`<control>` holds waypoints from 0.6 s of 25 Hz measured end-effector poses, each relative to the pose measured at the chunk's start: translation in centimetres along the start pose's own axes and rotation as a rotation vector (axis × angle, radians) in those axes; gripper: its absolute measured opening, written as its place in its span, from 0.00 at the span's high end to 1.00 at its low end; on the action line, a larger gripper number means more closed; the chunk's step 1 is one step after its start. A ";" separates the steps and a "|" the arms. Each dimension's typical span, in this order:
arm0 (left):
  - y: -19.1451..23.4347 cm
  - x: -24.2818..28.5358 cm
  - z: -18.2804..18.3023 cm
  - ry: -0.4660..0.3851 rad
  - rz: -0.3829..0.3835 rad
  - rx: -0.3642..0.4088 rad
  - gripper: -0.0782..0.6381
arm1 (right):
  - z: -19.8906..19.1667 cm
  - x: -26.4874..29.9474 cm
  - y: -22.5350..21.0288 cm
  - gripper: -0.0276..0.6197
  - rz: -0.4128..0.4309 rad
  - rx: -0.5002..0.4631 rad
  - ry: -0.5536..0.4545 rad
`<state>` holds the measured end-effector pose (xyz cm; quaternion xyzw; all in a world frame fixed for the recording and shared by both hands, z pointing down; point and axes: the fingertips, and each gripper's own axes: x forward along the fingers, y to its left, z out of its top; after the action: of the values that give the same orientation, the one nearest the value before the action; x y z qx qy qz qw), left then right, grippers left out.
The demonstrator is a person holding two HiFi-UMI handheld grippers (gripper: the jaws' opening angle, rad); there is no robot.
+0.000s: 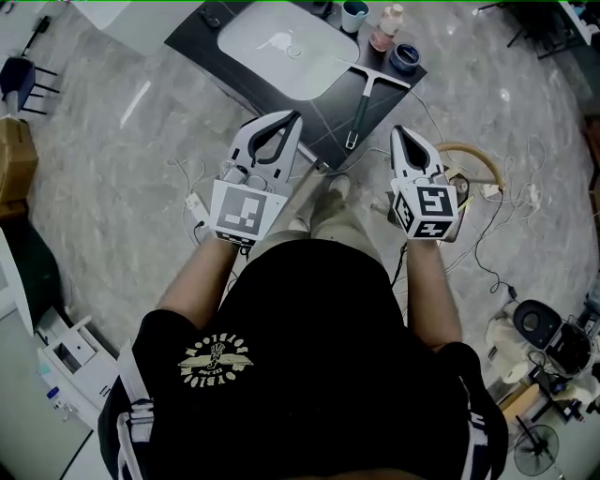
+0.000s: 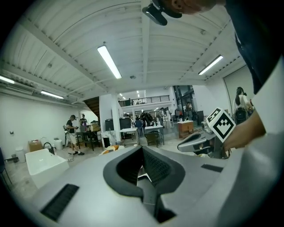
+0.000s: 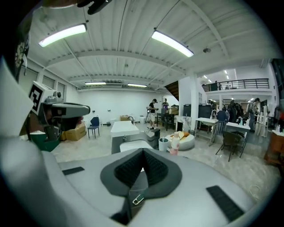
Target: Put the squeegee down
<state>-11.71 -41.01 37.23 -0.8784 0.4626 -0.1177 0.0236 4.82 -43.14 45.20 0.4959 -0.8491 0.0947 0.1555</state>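
The squeegee (image 1: 362, 101) lies flat on the dark table (image 1: 202, 39), just right of the white sink (image 1: 246, 42). Its blade is toward the top of the frame and its handle runs down toward the table's near edge. Neither tool touches it.

In the head view it sits in the upper centre, above and between the two tool tips. The right tool (image 1: 398, 134) hangs near the lower end of the handle, a little to its right and clear of it. The left tool (image 1: 293, 119) is off to the handle's left, also apart from it. Both tools have their jaws pressed together with nothing between them, as each tool's own view shows plainly.

By count there is one squeegee, two tools, one table and one sink. At the table's upper right corner stand one cup (image 1: 354, 14), one bottle (image 1: 386, 26) and one small round blue container (image 1: 405, 58), all beyond the blade.
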 end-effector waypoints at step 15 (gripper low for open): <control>1.4 -0.3 2.6 -0.059 0.027 0.011 0.86 | 3.2 -3.3 0.5 0.91 -0.005 -0.003 -0.014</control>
<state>-12.37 -41.74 34.42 -0.8749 0.4731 -0.0939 0.0435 5.34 -41.18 41.02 0.4985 -0.8490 0.0893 0.1505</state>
